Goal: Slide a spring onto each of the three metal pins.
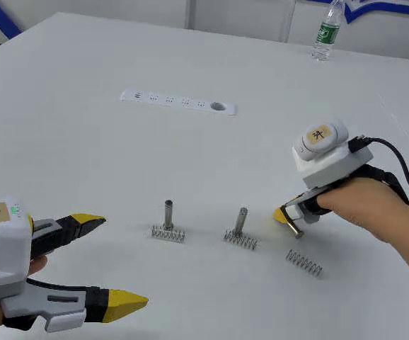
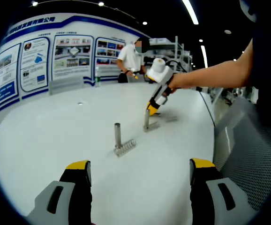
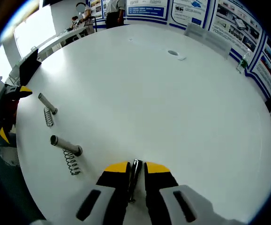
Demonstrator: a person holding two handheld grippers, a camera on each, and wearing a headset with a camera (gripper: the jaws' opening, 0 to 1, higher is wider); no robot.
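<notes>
1. Table point(image 1: 70, 127): a white top that carries every item below.
2. Left gripper point(image 1: 125, 261): at the near left corner of the head view, jaws spread wide with nothing between them. The yellow tips point toward the pins and are well apart from them.
3. Right gripper point(image 3: 136, 166): held in a hand point(image 1: 366, 202) over the near right part of the table. Its jaws are drawn narrow and clamped on the held pin point(image 1: 295, 227). In the head view this pin sticks out below the yellow tips and slants down toward the table. Whether it touches the top cannot be told.
4. Left pin point(image 1: 168, 213): stands upright on the table, toward the near edge, bare of any spring.
5. Left spring point(image 1: 168, 234): lies flat on its side just in front of the left pin's foot.
6. Middle pin point(image 1: 241, 219): upright, between the left pin and the right gripper, also bare.
7. Middle spring point(image 1: 240, 240): lies flat just in front of the middle pin's foot.
8. Right spring point(image 1: 303, 263): lies flat by itself, nearer the near edge than the other two springs and just below the right gripper in the head view.
9. Power strip point(image 1: 177, 102): white, lying flat mid-table, well beyond the pins.
10. Bottle point(image 1: 327, 30): clear, upright near the far edge, to the right.
11. Person point(image 2: 131, 58): stands beyond the table in the left gripper view.
</notes>
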